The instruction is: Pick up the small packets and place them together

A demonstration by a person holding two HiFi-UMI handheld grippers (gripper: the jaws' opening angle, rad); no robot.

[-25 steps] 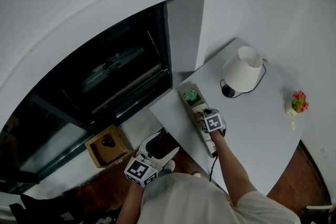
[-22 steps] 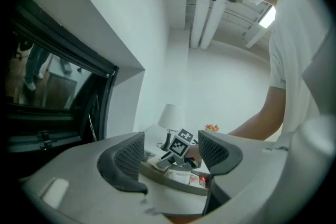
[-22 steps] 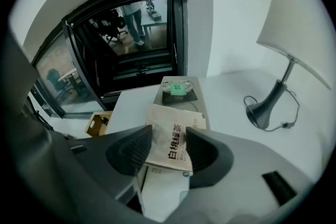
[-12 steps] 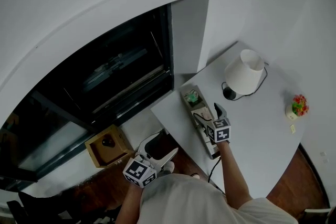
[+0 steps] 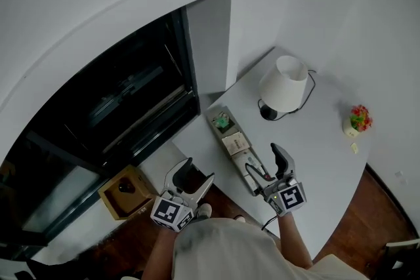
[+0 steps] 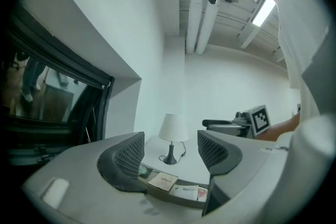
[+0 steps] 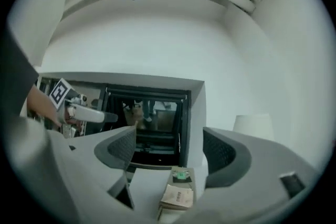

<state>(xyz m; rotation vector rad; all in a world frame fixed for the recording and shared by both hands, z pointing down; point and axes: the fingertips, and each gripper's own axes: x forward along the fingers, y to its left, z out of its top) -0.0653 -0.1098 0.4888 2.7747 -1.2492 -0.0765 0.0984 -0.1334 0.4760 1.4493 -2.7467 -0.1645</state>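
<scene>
The white table (image 5: 315, 141) is spreading out ahead of both pairs of fingers. The dark window (image 5: 118, 101) is showing straight beyond the right fingers (image 7: 121, 149) and off to the left of the left fingers (image 6: 128, 155). The lamp (image 5: 282, 85) is standing far ahead of the left fingers, and a wooden box (image 5: 125, 190) is sitting off the table, out to their left. The long narrow tray (image 5: 226, 132) is lying along the table's edge, low between and ahead of each pair of fingers.

The right gripper (image 5: 268, 166) is hanging level above the table by the tray's near end. Its jaws have just been opening and are standing wide, released, with nothing between them. The left gripper (image 5: 192, 177) is hovering off the table's edge, its fingers also spread and gripping nothing.

The packets are already lying together in the tray. The tan packet (image 5: 235, 143) is resting ahead of and below the right fingers, with a green-topped item (image 5: 222, 120) beyond it. A white packet (image 6: 184, 191) and a red packet (image 6: 202, 194) are lying closest below the left fingers.

The gathering is looking well advanced. A pale scrap (image 5: 354, 147) near the flower pot (image 5: 357, 120), far right of the right fingers, is too small to identify; if it is a packet, it is still waiting to be fetched.
</scene>
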